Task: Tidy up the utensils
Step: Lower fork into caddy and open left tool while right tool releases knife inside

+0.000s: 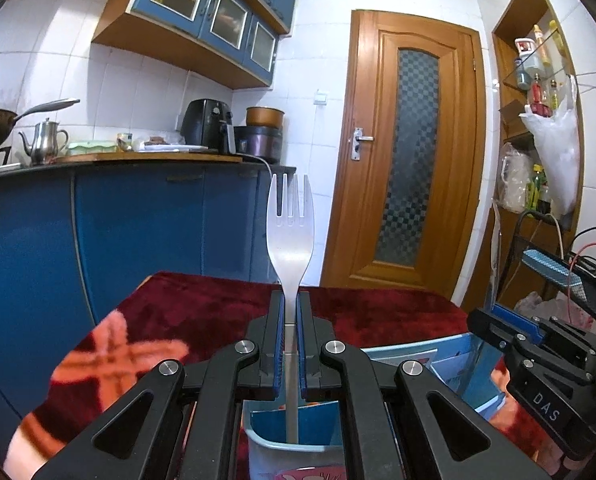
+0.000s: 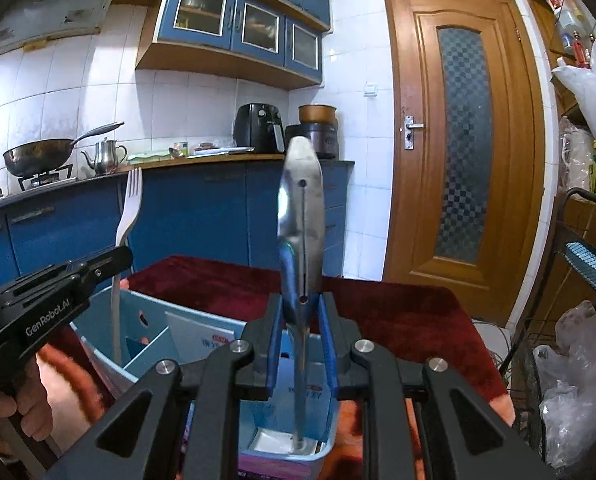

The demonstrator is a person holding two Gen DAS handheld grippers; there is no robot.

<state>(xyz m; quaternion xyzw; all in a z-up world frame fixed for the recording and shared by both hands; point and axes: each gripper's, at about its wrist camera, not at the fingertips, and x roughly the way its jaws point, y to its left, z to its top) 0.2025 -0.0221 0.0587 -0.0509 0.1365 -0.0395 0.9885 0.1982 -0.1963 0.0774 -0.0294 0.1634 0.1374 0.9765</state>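
Left gripper [image 1: 291, 304] clamps a white fork [image 1: 290, 224] upright, handle down in the blue holder [image 1: 282, 450]. Right gripper [image 2: 301, 308] clamps a slotted metal utensil [image 2: 301, 220] upright in the adjacent compartment, on the red-covered worktop [image 2: 397, 312].

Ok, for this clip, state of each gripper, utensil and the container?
left gripper: shut on fork
fork: upright, tines up, handle end inside holder
right gripper: shut on metal utensil
metal utensil: upright, lower end inside holder
blue holder: open-topped, divided into compartments
door: closed
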